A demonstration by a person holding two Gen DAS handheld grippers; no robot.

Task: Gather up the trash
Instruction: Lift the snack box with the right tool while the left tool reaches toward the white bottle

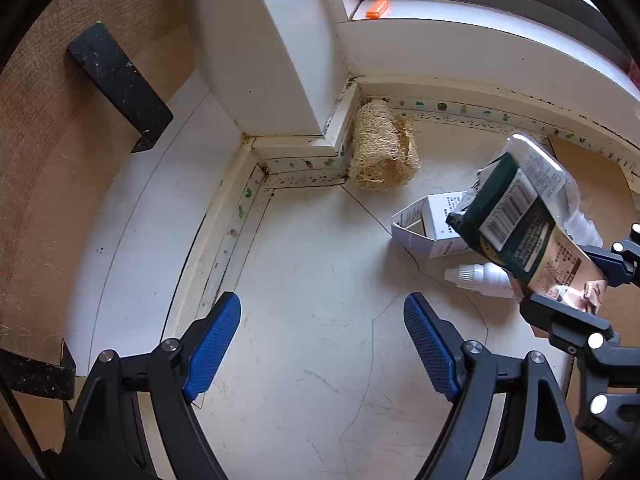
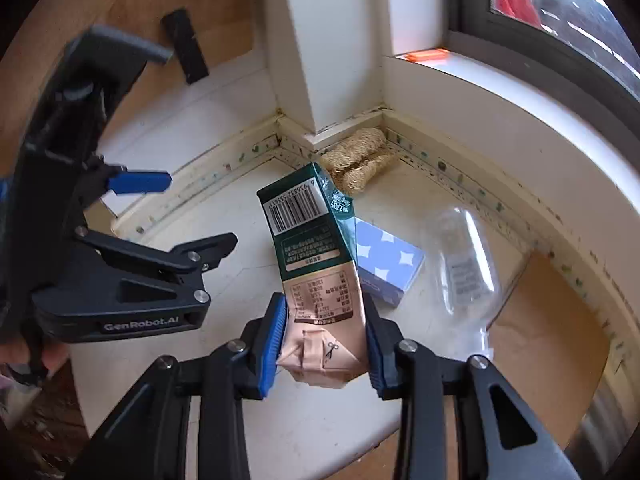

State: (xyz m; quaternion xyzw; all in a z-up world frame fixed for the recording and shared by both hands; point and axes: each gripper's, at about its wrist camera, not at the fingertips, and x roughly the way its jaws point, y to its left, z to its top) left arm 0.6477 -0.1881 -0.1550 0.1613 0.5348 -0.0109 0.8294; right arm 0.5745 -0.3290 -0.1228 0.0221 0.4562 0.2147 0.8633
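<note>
The right gripper [image 2: 326, 350] pinches a green-and-tan carton [image 2: 316, 272] by its crumpled end, lifted above the white counter [image 1: 312, 340]. The left gripper [image 1: 322, 344] hangs spread, holding nothing. Near the counter's back corner lie a loofah [image 1: 382, 146], a small white box [image 1: 430, 226], a white dropper bottle [image 1: 480, 278] and a clear plastic bottle [image 2: 460, 260].

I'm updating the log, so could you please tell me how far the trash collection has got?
Nothing looks binned yet; no bin shows. In hand: the right gripper is clamped on the carton, lifted. The left gripper is open and empty. Left on the counter: box, clear bottle, white bottle.
</note>
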